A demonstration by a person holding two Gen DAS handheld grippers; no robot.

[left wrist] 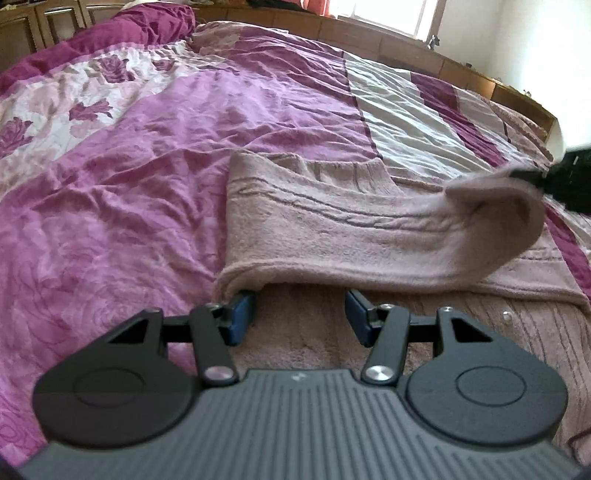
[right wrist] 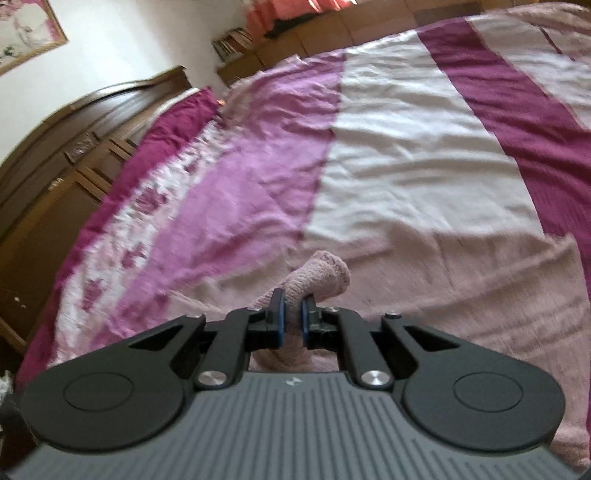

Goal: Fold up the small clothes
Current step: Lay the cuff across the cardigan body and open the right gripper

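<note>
A dusty-pink towel (left wrist: 332, 236) with thin dark stripes lies on the bed, its near part folded over into a long roll. My left gripper (left wrist: 300, 295) is open. Its blue pads (left wrist: 242, 314) stand wide apart at the fold's near edge, with the tips tucked under the fold and the lower layer of towel beneath them. My right gripper (right wrist: 291, 301) is shut on a bunched corner of the towel (right wrist: 325, 273). In the left wrist view that corner is raised off the bed at the right, pinched by the dark right gripper (left wrist: 532, 176).
The bed is covered with a wrinkled bedspread (left wrist: 147, 166) in pink, purple and white bands with rose prints. Wooden cabinets (right wrist: 55, 177) run along one side and a wooden ledge (left wrist: 406, 40) lies under a bright window. A framed picture (right wrist: 26, 33) hangs on the wall.
</note>
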